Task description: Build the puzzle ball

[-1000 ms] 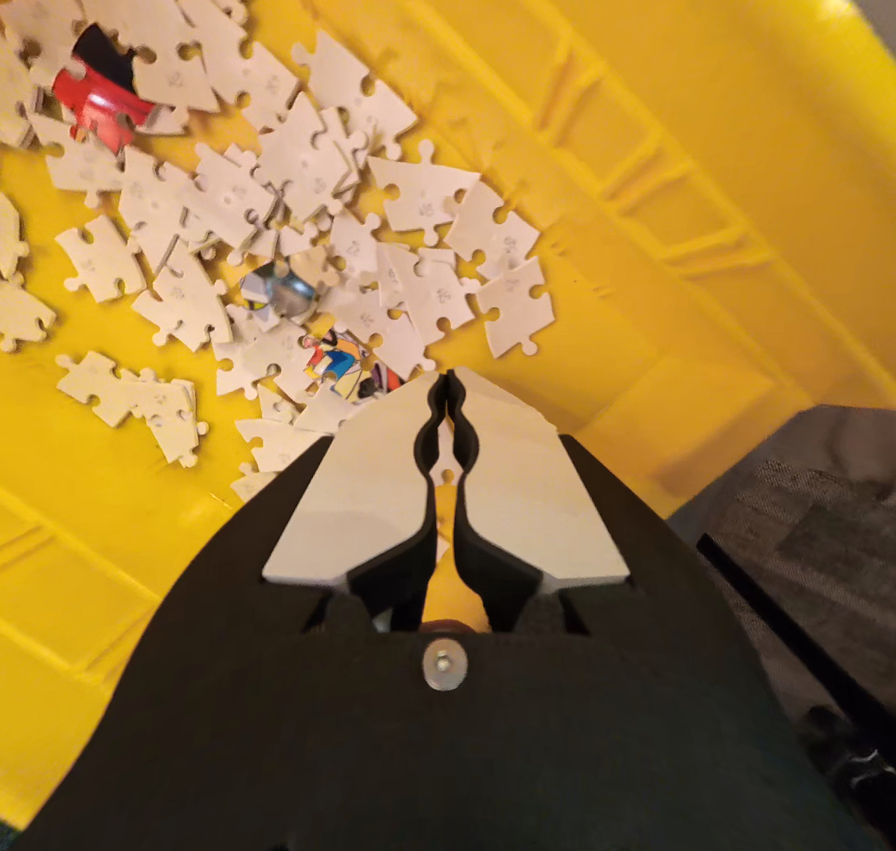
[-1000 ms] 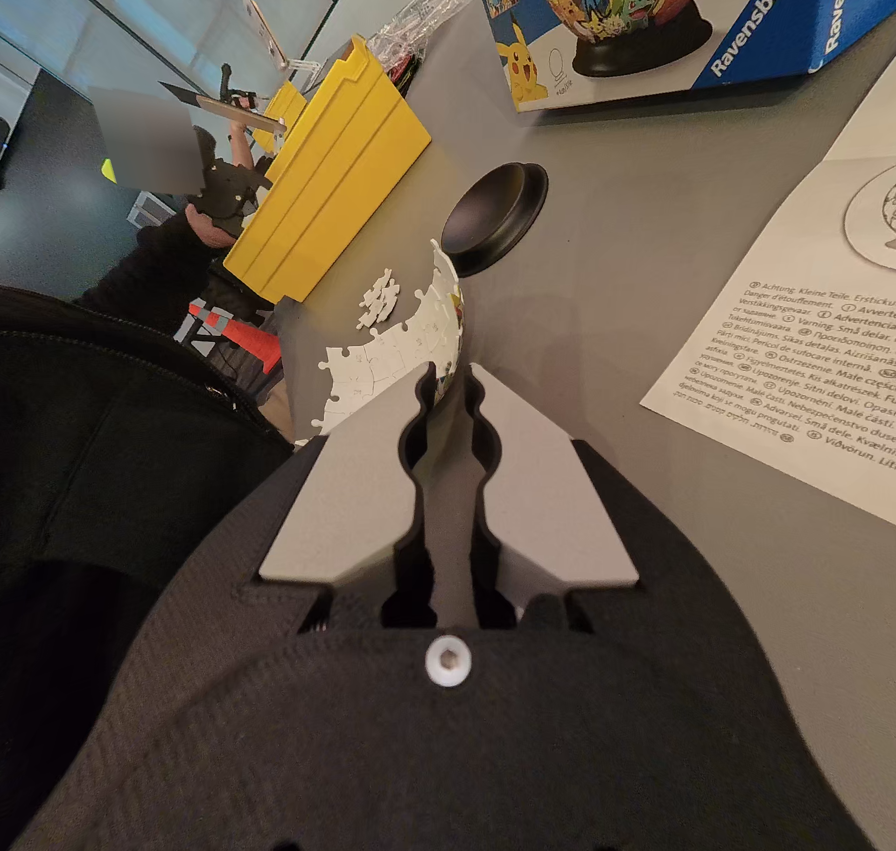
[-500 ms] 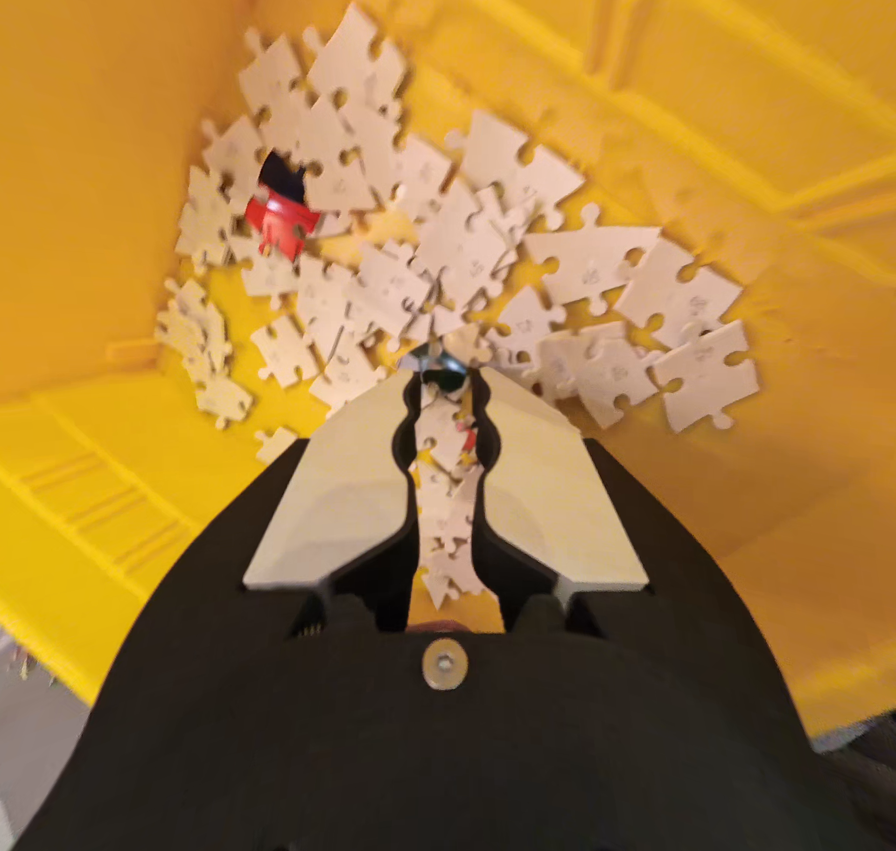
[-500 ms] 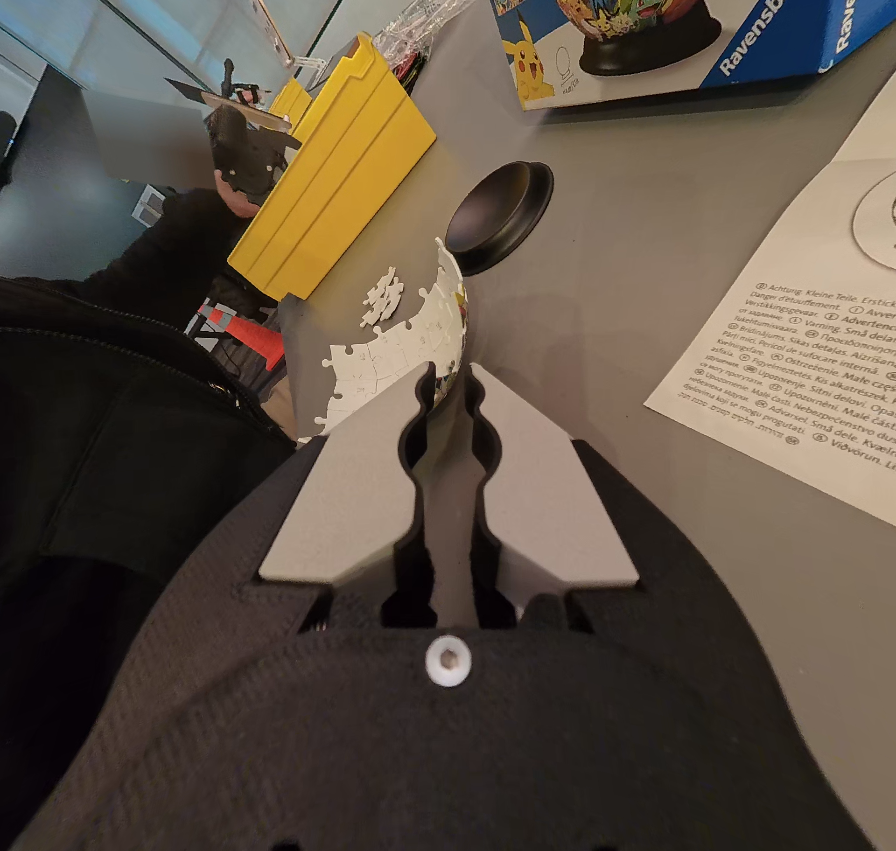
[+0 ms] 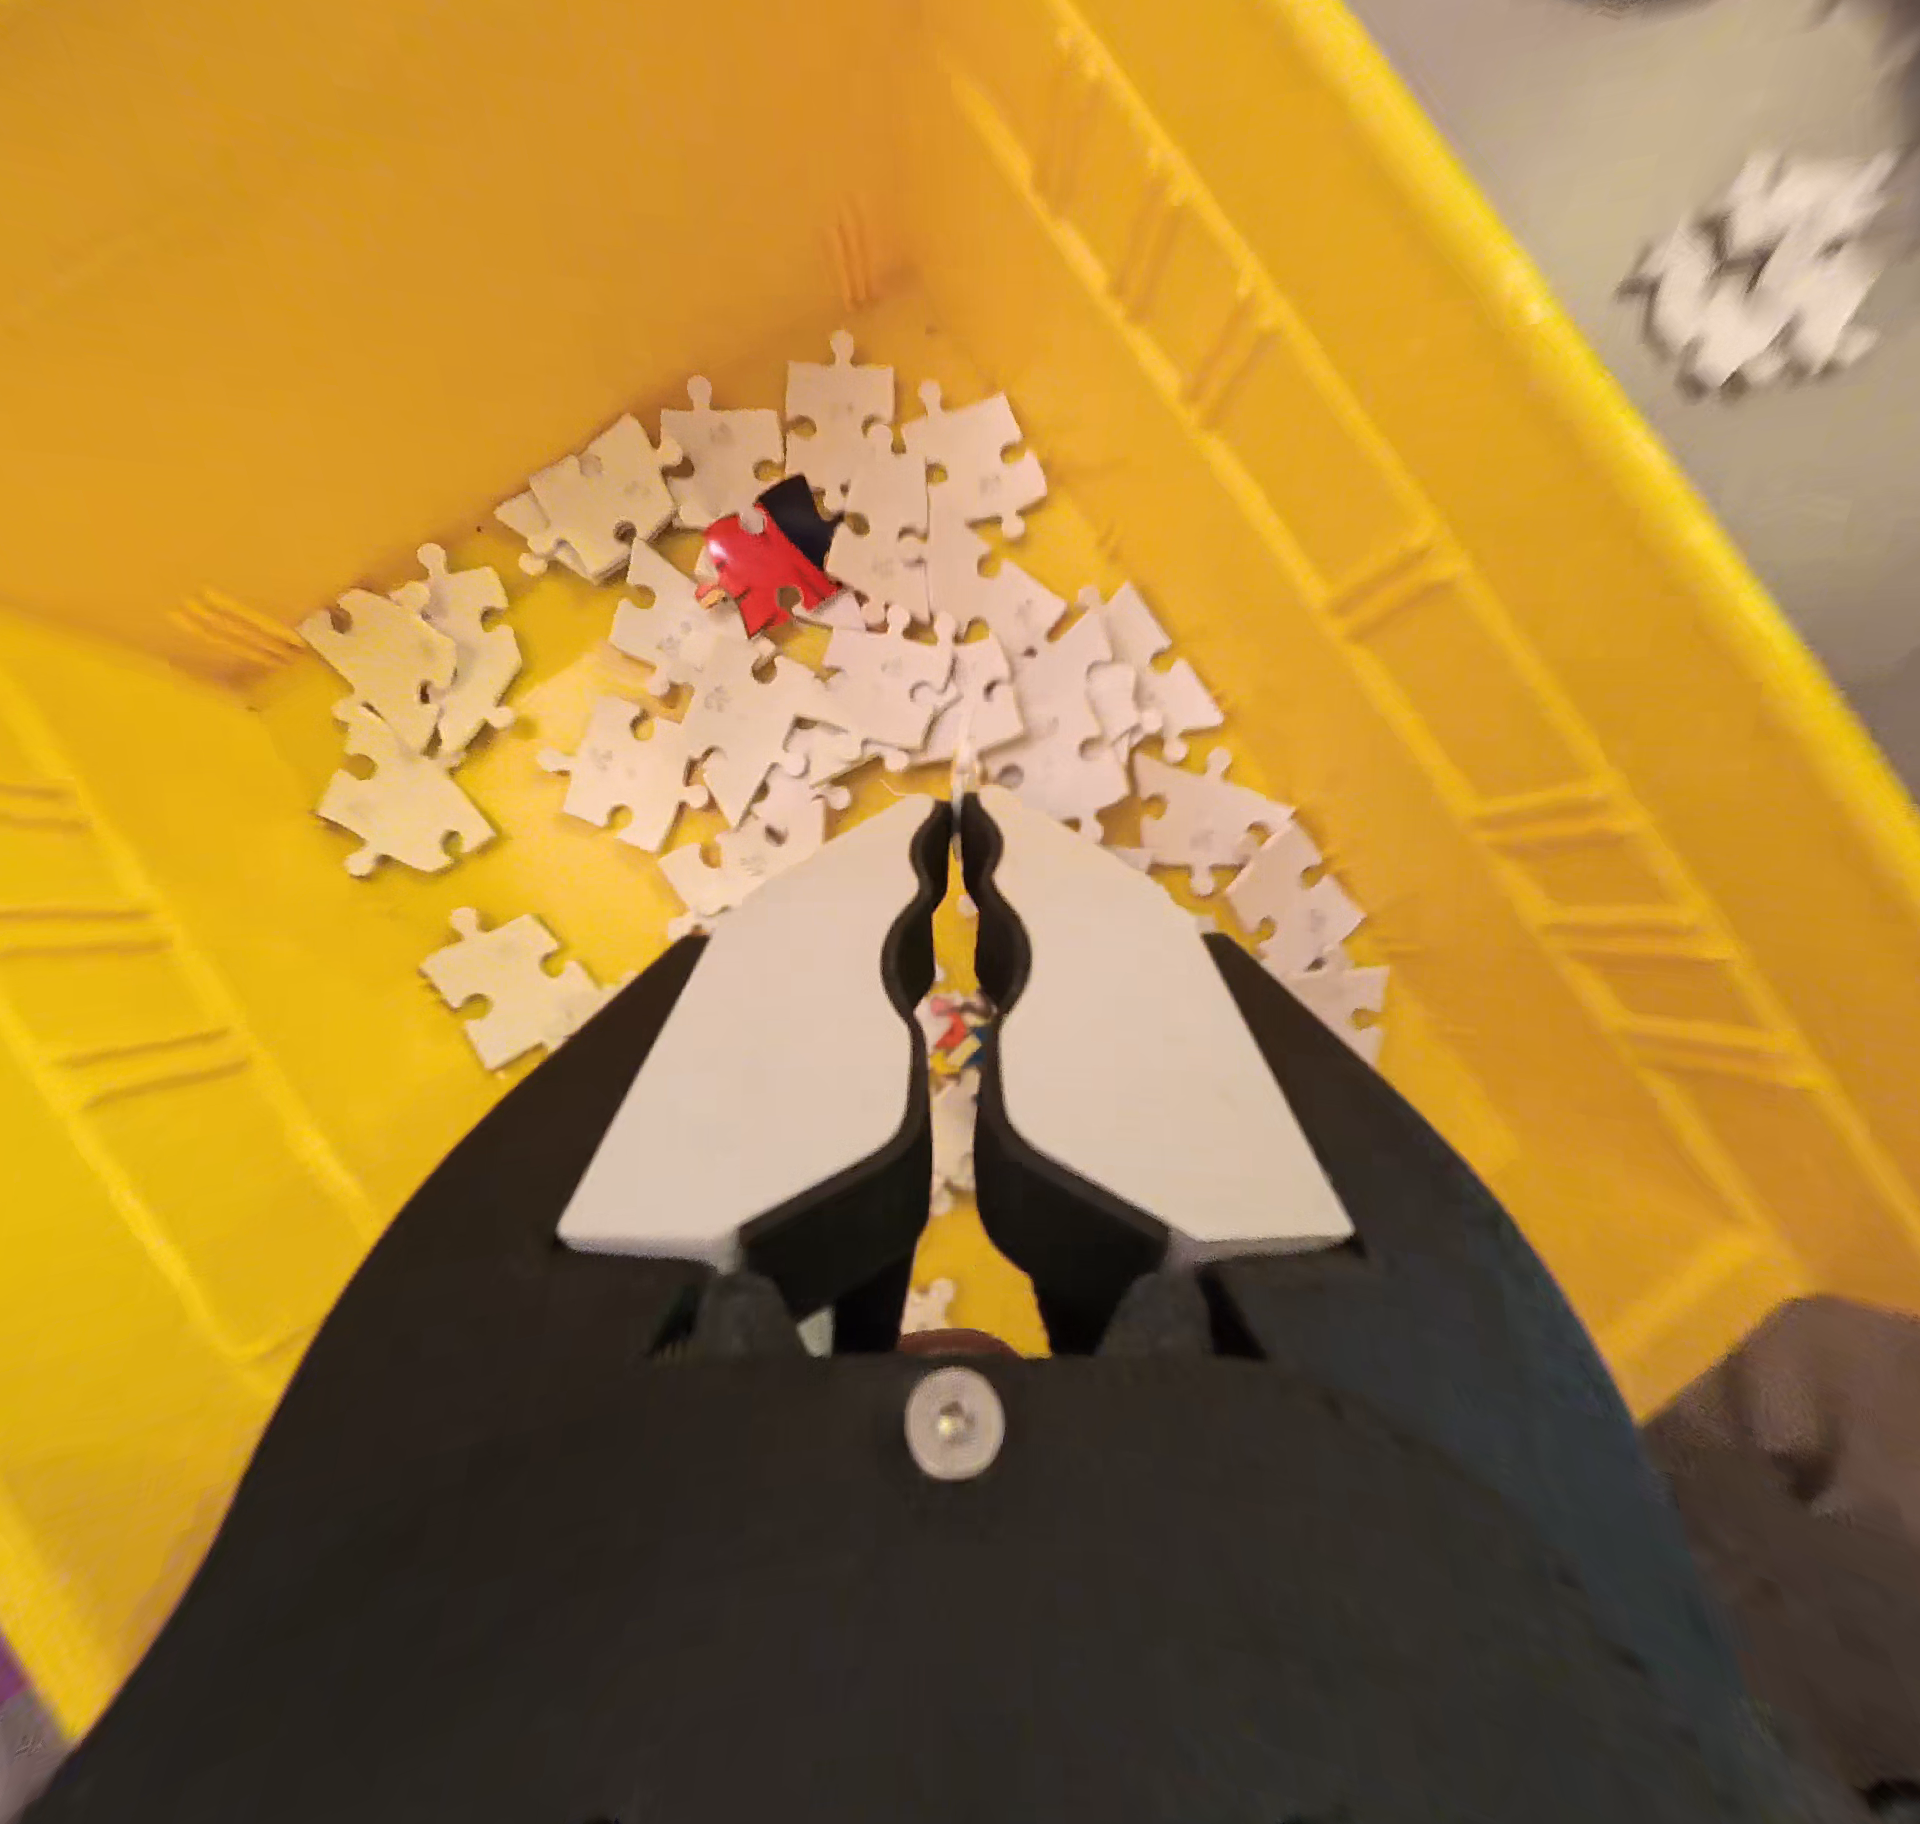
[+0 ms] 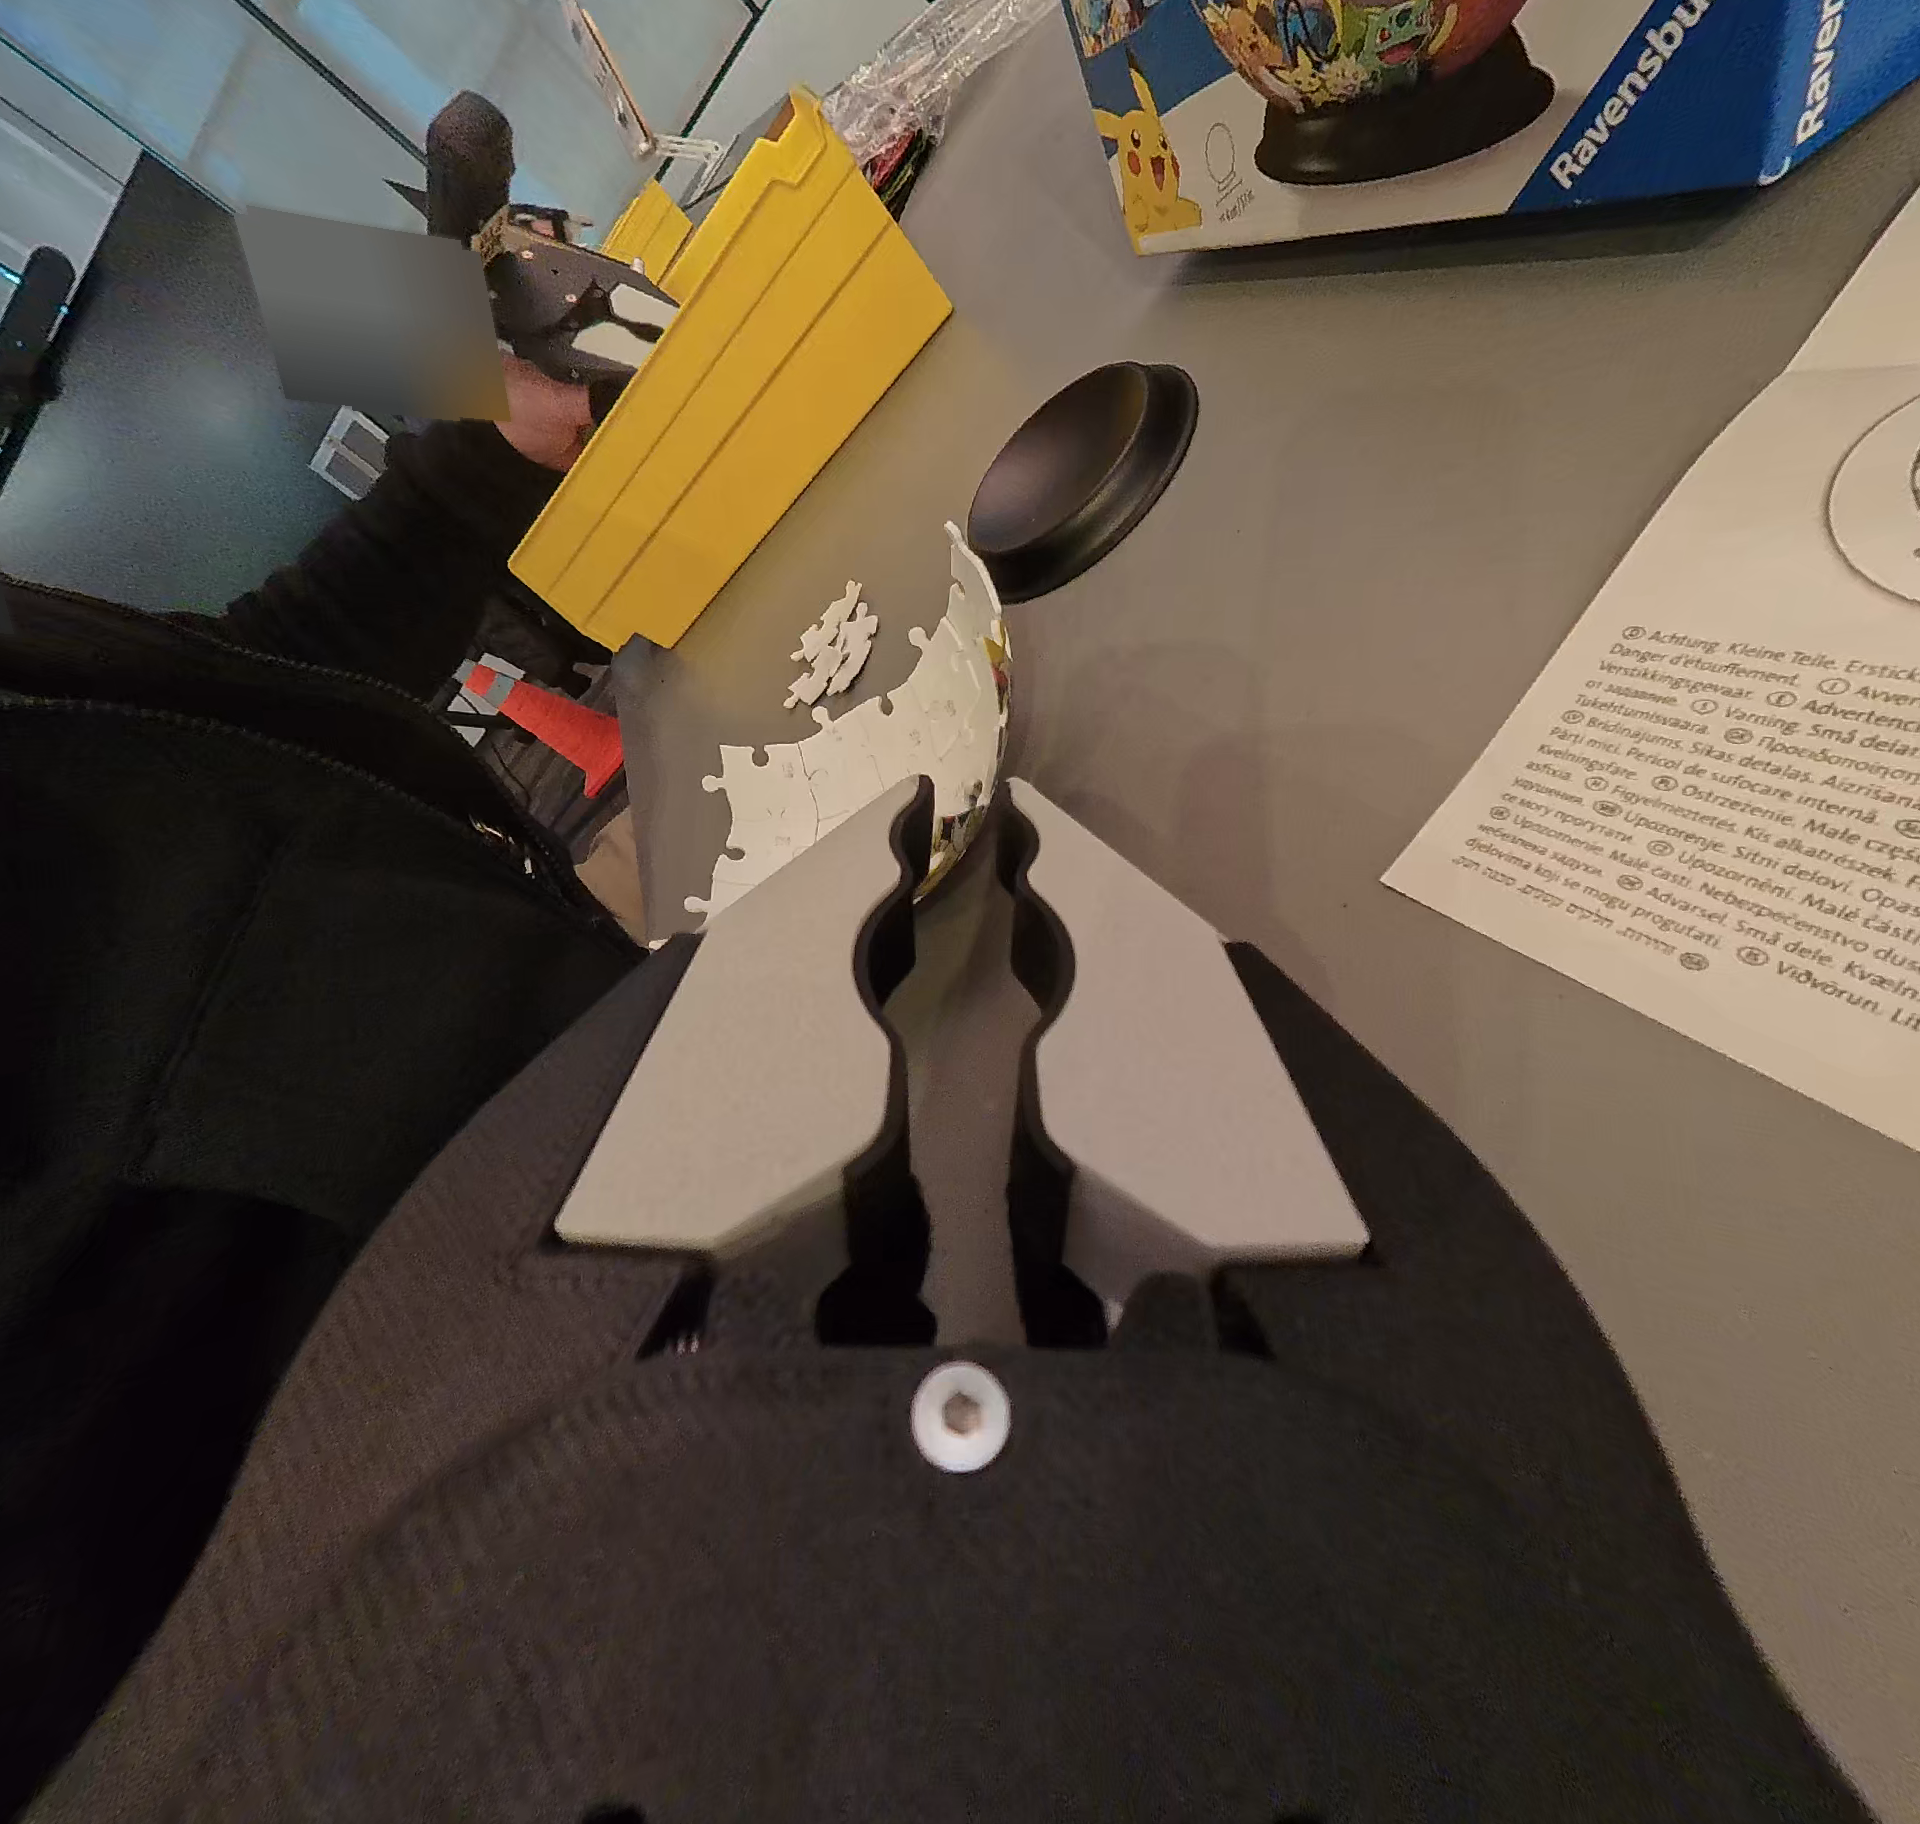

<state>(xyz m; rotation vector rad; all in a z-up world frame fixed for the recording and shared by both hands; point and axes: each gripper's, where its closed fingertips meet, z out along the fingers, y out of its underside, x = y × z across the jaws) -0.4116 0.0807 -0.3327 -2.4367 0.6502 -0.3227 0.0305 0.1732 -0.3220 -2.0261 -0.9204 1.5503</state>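
A: The left claw (image 5: 955,818) is pinching nearly closed on what looks like a thin white piece edge-on, hovering over the deep yellow plastic bin (image 5: 1351,486) of loose white puzzle pieces (image 5: 883,673).

B: And the right claw (image 6: 961,798) is resting narrowly parted, gripping nothing, with the half-built curved puzzle shell (image 6: 894,746) at its eleven o'clock on the grey counter (image 6: 1299,579).

A: Such a thin bite could be slipping; the piece may twist and drop back.

The yellow bin (image 5: 1351,548) around the fingers (image 5: 769,1026) looks like smooth, shiny plastic. The puzzle pieces (image 5: 883,673) past the fingertips look like matt card. Ahead of the other fingers (image 6: 1174,1047), the black stand (image 6: 1081,486) looks glossy, and the paper sheet (image 6: 1704,735) beside them matt
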